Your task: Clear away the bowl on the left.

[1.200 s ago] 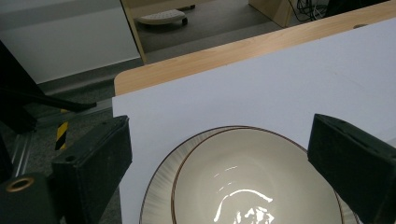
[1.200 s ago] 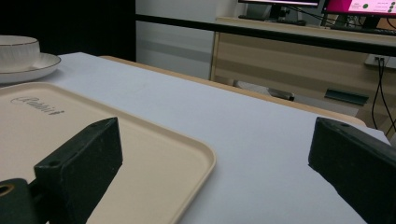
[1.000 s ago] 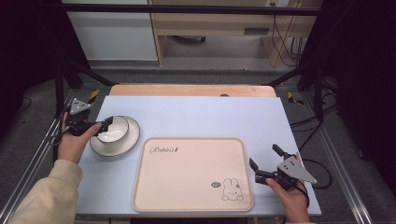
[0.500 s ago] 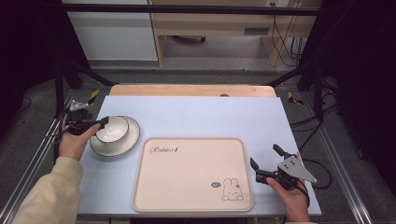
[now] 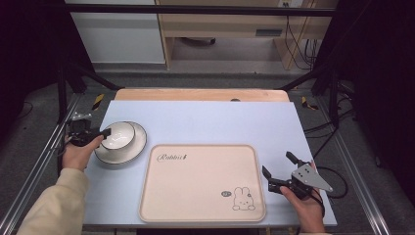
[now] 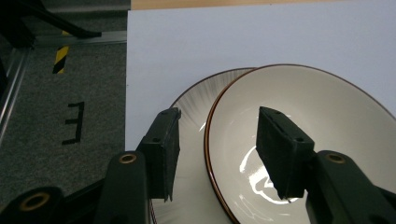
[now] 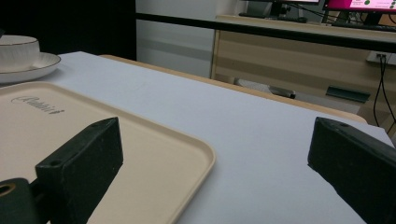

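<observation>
At the tabletop's [image 5: 205,122] left edge: a white bowl [image 5: 117,135] sitting on a plate [image 5: 128,152], the left tool [image 5: 100,133] straddling the bowl's near rim, one jaw inside, the other outside over the plate; jaws part open, not yet pinching anything. Bowl directly ahead of that tool, left hand [image 5: 78,152] by far the nearer. Beside the plate, toward the middle, an empty cream tray [image 5: 195,196] with a rabbit print. At the tray's right edge, the right tool [image 5: 278,172], spread wide, holding nothing. Against the earlier frames: left tool slid further over the rim; right tool barely shifted.
</observation>
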`<state>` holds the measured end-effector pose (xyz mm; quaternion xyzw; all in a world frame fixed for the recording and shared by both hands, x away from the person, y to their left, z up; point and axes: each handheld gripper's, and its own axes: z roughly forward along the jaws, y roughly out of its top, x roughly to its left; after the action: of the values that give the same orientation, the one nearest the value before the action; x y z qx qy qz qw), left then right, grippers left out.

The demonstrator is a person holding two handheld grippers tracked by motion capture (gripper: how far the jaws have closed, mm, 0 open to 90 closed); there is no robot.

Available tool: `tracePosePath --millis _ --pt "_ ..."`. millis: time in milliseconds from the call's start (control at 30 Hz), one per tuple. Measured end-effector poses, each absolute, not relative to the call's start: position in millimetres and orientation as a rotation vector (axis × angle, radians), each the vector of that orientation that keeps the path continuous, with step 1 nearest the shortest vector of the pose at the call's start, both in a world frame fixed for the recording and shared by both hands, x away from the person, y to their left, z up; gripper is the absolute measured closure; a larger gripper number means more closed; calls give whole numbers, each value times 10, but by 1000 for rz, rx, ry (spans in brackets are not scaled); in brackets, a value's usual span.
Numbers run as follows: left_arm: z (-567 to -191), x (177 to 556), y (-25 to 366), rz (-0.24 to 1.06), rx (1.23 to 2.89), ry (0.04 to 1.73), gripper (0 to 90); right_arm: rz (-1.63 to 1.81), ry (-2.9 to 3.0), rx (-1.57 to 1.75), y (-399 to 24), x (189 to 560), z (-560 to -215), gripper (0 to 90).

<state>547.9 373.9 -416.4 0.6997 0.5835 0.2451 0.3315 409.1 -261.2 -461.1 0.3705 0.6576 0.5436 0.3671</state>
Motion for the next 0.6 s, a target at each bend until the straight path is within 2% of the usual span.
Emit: tracePosePath --millis 500,600 --pt "-4294 5506 3738 569 1836 1583 645 1402 1701 954 -2606 4100 -4619 33" --pt "-4305 5508 3737 561 1831 1592 651 1397 1708 952 -2605 4099 -4619 33"
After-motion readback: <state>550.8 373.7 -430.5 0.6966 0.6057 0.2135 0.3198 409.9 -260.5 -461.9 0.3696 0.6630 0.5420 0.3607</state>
